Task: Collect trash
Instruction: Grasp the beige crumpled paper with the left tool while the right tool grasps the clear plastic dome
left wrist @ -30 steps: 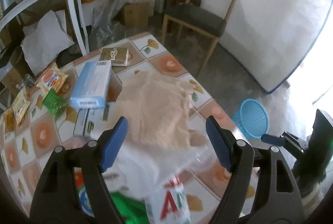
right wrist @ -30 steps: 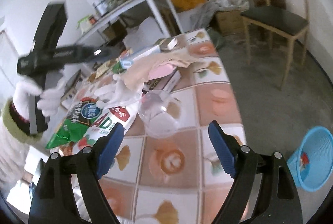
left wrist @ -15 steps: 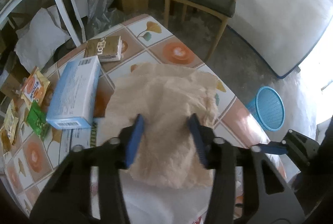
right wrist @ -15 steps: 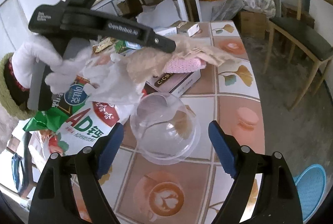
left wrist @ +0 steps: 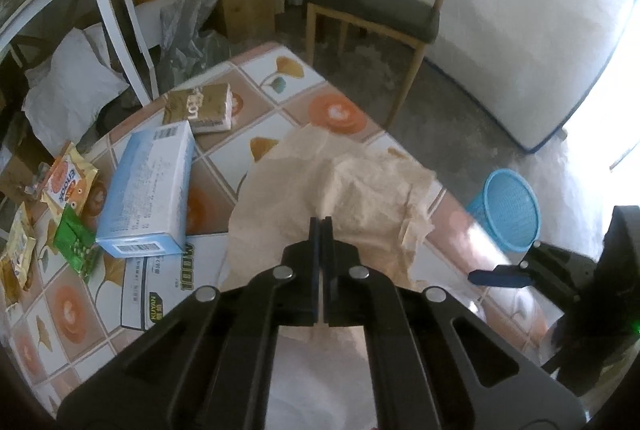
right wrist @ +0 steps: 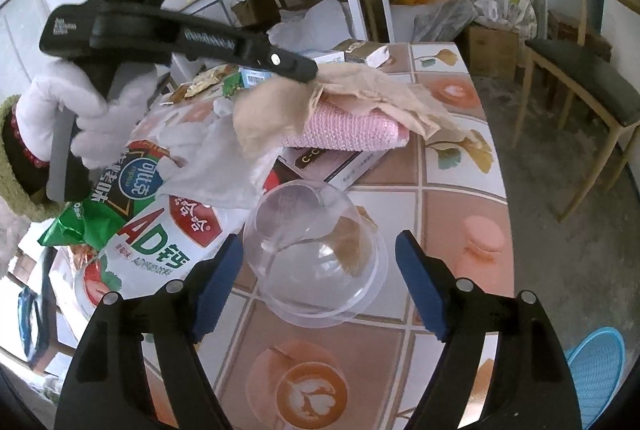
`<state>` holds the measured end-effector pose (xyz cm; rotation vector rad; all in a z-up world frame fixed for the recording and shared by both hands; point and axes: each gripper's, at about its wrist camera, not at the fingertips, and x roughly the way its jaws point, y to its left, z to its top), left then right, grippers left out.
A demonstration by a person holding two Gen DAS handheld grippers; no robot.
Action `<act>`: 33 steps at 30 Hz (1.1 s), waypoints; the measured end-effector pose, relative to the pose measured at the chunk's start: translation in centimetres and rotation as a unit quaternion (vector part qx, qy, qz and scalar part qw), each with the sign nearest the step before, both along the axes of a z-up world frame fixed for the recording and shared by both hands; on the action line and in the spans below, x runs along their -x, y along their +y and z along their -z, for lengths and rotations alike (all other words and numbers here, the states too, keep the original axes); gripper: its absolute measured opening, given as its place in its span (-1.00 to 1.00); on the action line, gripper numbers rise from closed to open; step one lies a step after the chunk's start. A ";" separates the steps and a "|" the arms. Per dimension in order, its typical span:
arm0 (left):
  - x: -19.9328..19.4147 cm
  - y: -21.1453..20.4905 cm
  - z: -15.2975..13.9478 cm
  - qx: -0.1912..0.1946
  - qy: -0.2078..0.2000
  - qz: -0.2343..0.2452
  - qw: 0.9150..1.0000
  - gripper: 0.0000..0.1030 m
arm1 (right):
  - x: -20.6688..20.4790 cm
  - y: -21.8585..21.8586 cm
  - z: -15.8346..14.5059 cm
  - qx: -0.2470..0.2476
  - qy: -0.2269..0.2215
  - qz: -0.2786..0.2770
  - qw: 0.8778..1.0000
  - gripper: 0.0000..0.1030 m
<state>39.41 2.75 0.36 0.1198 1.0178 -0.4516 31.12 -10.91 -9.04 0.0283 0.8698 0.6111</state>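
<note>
A crumpled beige paper sheet [left wrist: 360, 198] lies over a pink sponge cloth [right wrist: 348, 128] on the tiled table [right wrist: 460, 186]. My left gripper [left wrist: 322, 226] is shut on a fold of this sheet; in the right wrist view its tip [right wrist: 308, 72] pinches the sheet's upper edge, with a white-gloved hand [right wrist: 80, 110] holding it. A clear plastic dome cup [right wrist: 316, 254] lies on its side between the fingers of my right gripper [right wrist: 320, 286]. The right jaws are closing, and their blue pads [right wrist: 218, 282] stand clear of the cup.
A blue waste basket [left wrist: 506, 210] stands on the floor beside the table. A blue box [left wrist: 148, 190], snack packets [left wrist: 66, 182], a white plastic bag [right wrist: 208, 158] and a green-red drink bag [right wrist: 140, 230] lie on the table. A wooden chair [left wrist: 376, 10] stands beyond.
My left gripper came down on the beige sheet and its jaws went from wide open to shut on it. My right gripper moved closer until the clear cup sat between its fingers.
</note>
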 end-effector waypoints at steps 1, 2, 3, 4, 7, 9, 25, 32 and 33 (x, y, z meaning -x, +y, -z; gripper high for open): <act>0.1 0.4 -0.5 0.009 -0.005 -0.004 1.000 -1.00 | 0.1 -0.1 -0.1 0.001 -0.002 0.000 1.000 0.48; 0.1 0.6 -0.9 0.016 -0.008 -0.008 1.000 -1.00 | 0.2 -0.1 -0.2 0.001 -0.003 0.000 1.000 0.48; 0.3 1.0 -1.5 0.025 -0.013 -0.012 1.000 -1.00 | 0.2 -0.2 -0.3 0.000 -0.004 0.000 1.000 0.48; 0.3 1.4 -2.0 0.032 -0.018 -0.016 0.999 -1.00 | 0.2 -0.2 -0.3 0.001 -0.005 -0.001 1.000 0.48; 0.7 2.5 -3.4 0.053 -0.034 -0.032 0.998 -1.00 | 0.0 0.0 -0.3 0.007 -0.008 0.000 1.000 0.48; 1.0 3.1 -4.2 0.065 -0.045 -0.040 0.996 -1.00 | -0.1 0.2 -0.3 0.006 -0.010 -0.001 1.000 0.48; 3.3 5.0 -6.1 0.103 -0.073 -0.045 0.991 -1.00 | 0.4 2.9 0.2 0.061 -0.031 -0.014 0.998 0.29; 4.1 5.1 -7.0 0.113 -0.086 -0.043 0.989 -1.00 | 1.9 1.2 -0.4 0.084 -0.033 0.008 0.996 0.28; 4.4 5.1 -7.2 0.115 -0.089 -0.042 0.988 -1.00 | 2.3 0.9 -0.6 0.090 -0.033 0.014 0.995 0.28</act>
